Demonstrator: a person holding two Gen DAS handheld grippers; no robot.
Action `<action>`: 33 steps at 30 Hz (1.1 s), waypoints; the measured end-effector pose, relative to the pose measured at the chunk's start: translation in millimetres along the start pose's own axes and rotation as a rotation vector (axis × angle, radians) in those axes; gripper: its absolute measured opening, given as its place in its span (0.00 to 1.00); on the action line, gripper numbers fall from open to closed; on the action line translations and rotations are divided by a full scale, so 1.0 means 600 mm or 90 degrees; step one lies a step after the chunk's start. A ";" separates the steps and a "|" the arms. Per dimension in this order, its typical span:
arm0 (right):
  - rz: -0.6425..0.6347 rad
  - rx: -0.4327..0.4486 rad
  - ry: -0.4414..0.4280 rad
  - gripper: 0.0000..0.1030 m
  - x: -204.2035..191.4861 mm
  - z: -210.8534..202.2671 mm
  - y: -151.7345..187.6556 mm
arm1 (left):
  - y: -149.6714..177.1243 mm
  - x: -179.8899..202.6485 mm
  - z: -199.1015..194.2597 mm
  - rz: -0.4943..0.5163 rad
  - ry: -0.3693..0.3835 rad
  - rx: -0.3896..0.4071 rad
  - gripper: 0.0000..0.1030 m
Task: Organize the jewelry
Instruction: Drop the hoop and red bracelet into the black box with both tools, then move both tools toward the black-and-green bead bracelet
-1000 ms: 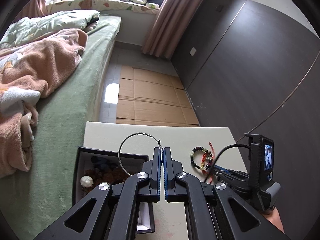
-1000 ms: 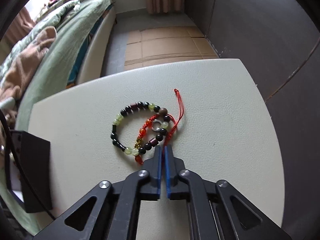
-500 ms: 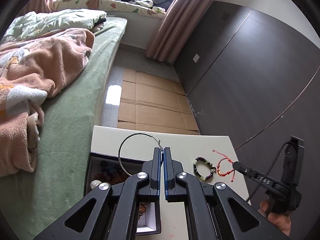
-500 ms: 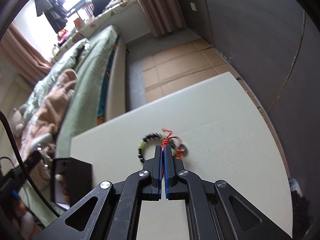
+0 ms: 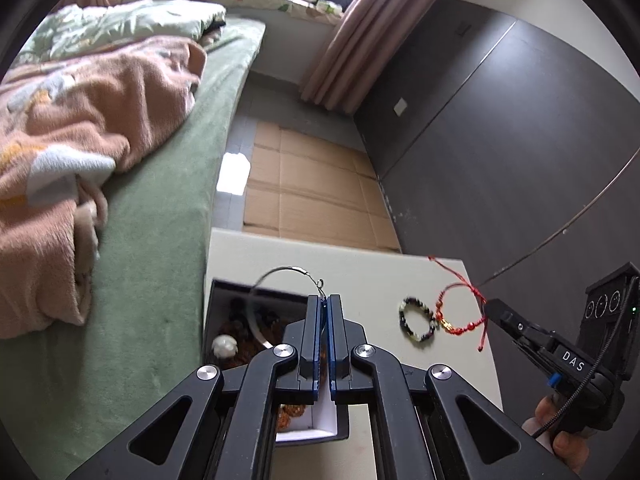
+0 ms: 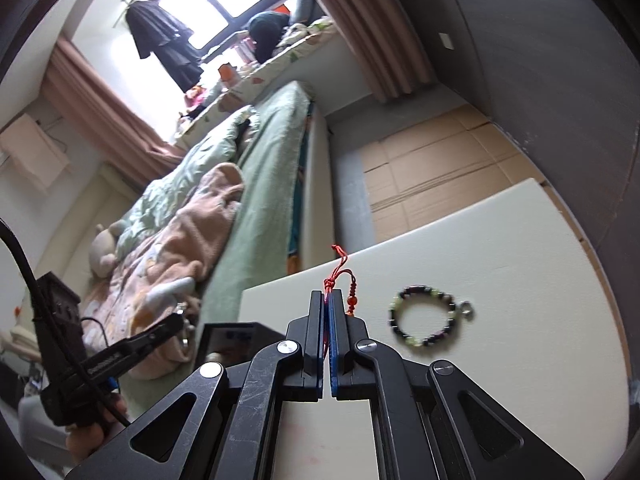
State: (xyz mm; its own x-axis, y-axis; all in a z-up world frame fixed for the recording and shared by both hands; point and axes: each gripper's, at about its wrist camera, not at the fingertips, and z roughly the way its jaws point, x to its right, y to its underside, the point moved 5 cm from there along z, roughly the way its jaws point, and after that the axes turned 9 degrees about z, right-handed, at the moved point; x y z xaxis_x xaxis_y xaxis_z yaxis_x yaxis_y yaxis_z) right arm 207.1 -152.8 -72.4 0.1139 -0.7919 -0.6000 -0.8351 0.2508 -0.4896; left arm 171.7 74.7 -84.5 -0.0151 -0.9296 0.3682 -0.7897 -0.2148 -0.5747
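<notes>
Both wrist views sit low over the table, facing the bed and far window. Each sees the bead bracelet and box; the right view seems tilted.

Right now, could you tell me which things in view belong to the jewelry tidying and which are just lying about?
Job:
- silver hoop, in left claw
- red cord bracelet, in right claw
- beaded bracelet
- jewelry box

Lying about:
- pink blanket
- cardboard
- curtain

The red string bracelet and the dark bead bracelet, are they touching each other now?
Apart. In the right wrist view, the red string bracelet hangs pinched in the right tongs, and bare table separates it from the bead bracelet.
</notes>
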 end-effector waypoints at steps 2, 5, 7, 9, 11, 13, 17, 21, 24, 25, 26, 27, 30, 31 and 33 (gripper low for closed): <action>-0.006 -0.005 -0.018 0.03 -0.016 0.007 0.007 | 0.009 -0.008 0.014 -0.006 0.001 -0.034 0.03; -0.016 -0.017 -0.044 0.03 -0.040 0.019 0.021 | 0.018 -0.023 0.028 -0.027 -0.002 -0.066 0.03; -0.022 -0.026 -0.064 0.03 -0.056 0.026 0.029 | 0.021 -0.032 0.031 -0.043 0.002 -0.074 0.03; -0.029 -0.037 -0.084 0.03 -0.073 0.034 0.040 | 0.019 -0.037 0.028 -0.048 -0.005 -0.069 0.03; -0.036 -0.047 -0.103 0.03 -0.088 0.041 0.049 | 0.015 -0.043 0.023 -0.052 -0.014 -0.061 0.03; -0.042 -0.059 -0.123 0.03 -0.104 0.048 0.060 | 0.010 -0.051 0.016 -0.065 -0.019 -0.047 0.03; -0.056 -0.078 -0.147 0.03 -0.130 0.064 0.078 | 0.005 -0.069 0.001 -0.090 -0.026 -0.022 0.04; -0.071 -0.104 -0.166 0.03 -0.154 0.085 0.099 | 0.002 -0.082 -0.009 -0.099 -0.047 -0.006 0.16; -0.101 -0.154 -0.143 0.28 -0.165 0.113 0.115 | 0.000 -0.089 -0.016 -0.120 -0.051 0.015 0.57; -0.099 -0.157 -0.134 0.50 -0.160 0.116 0.117 | -0.001 -0.089 -0.019 -0.124 -0.052 0.024 0.65; -0.094 -0.146 -0.124 0.59 -0.153 0.116 0.115 | -0.004 -0.087 -0.022 -0.123 -0.053 0.032 0.66; -0.091 -0.133 -0.111 0.60 -0.144 0.112 0.110 | -0.005 -0.083 -0.025 -0.119 -0.054 0.037 0.66; -0.073 -0.117 -0.098 0.60 -0.119 0.095 0.091 | -0.009 -0.070 -0.024 -0.102 -0.057 0.041 0.66; -0.064 -0.107 -0.093 0.60 -0.109 0.087 0.083 | -0.008 -0.065 -0.023 -0.097 -0.057 0.040 0.66; -0.049 -0.087 -0.079 0.60 -0.086 0.072 0.067 | -0.010 -0.053 -0.016 -0.086 -0.055 0.038 0.66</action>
State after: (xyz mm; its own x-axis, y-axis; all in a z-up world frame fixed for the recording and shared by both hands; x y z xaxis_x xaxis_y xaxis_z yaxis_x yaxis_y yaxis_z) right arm 190.7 -77.7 -88.5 0.2383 -0.7286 -0.6421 -0.8857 0.1082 -0.4514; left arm 171.1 108.2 -85.8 0.1433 -0.9127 0.3826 -0.7433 -0.3545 -0.5673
